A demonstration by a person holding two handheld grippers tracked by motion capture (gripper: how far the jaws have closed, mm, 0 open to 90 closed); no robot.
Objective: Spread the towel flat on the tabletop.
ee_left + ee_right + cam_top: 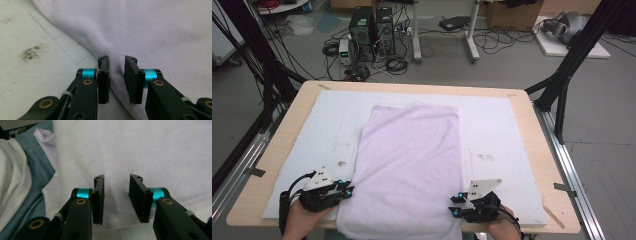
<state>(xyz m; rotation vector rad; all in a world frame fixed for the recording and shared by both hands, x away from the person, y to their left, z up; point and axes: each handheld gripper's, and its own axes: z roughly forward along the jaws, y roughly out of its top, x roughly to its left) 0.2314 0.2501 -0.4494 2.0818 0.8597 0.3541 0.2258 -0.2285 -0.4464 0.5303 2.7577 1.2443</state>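
1. Lilac terry-cloth towel, folded into a long rectangle, lies flat down the middle of a white padded mat on a light wooden table; its near end hangs slightly over the table's front edge, towards the person.

2. Up close, in the left gripper view, the towel shows a looped pile and a stitched hem that curves along its left border.

3. At the towel's near-left corner, the left gripper sits low over the hem; its black jaws stand a narrow gap apart, straddling the towel's edge, the pads not pressing on the cloth in the left gripper view.

4. At the near-right corner, the right gripper points in across the towel; its jaws are parted somewhat wider and hold nothing, with the towel lying under and beyond them in the right gripper view.

5. A dark smudge marks the mat just left of the towel's hem.

6. Beyond the table, black computer towers stand on the grey floor amid tangled cables, and black frame struts flank both sides. Nothing lies on the towel between the grippers.

7. Blue denim and white cloth of the person's clothing show beside the towel's overhanging end.
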